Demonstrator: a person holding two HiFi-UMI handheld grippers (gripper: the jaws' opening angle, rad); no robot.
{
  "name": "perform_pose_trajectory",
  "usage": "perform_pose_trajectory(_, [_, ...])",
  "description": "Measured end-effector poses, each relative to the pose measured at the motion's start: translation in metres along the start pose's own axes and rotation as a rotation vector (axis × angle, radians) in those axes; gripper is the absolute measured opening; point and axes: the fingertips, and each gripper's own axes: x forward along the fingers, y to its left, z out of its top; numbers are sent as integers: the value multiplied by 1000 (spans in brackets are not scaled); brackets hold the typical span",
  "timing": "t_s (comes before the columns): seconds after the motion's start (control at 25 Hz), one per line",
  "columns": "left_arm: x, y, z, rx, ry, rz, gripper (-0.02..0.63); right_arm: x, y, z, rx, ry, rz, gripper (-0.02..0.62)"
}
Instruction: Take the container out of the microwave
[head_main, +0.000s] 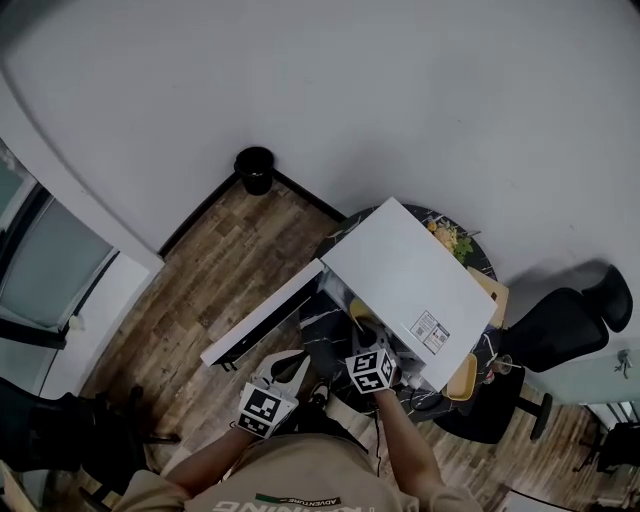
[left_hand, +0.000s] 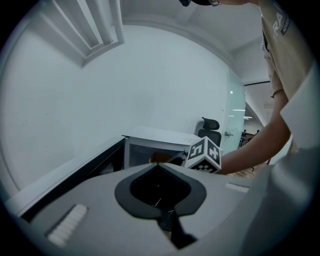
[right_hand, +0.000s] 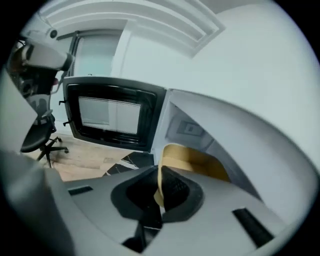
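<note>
Right tool (right_hand: 159, 189) pinches yellow container (right_hand: 196, 162) by its rim, lengthwise into microwave (head_main: 410, 280); left tool (left_hand: 160, 186) closed.

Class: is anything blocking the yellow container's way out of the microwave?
Nothing visible does. The door stands swung wide open, and the right gripper grips the container by its rim at the mouth of the microwave.

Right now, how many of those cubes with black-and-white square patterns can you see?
2. The left cube sits on the left gripper, held before the open microwave. The right cube sits on the right gripper, reaching into it. No others show.
</note>
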Motion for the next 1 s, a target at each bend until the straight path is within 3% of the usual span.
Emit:
perform_pose_trajectory(0.28, [-4,-13,2,19,-10,-16,3,-55,39,18,-112,-57,84,9])
perform_pose_trajectory(0.6, [-18,-18,6,17,-24,12,3,-101,80,33,-66,-122,210,9])
perform_pose_trajectory(1.0, [-47,-2,10,5,-47,73,3,-139,126,55,-140,-169,314,9])
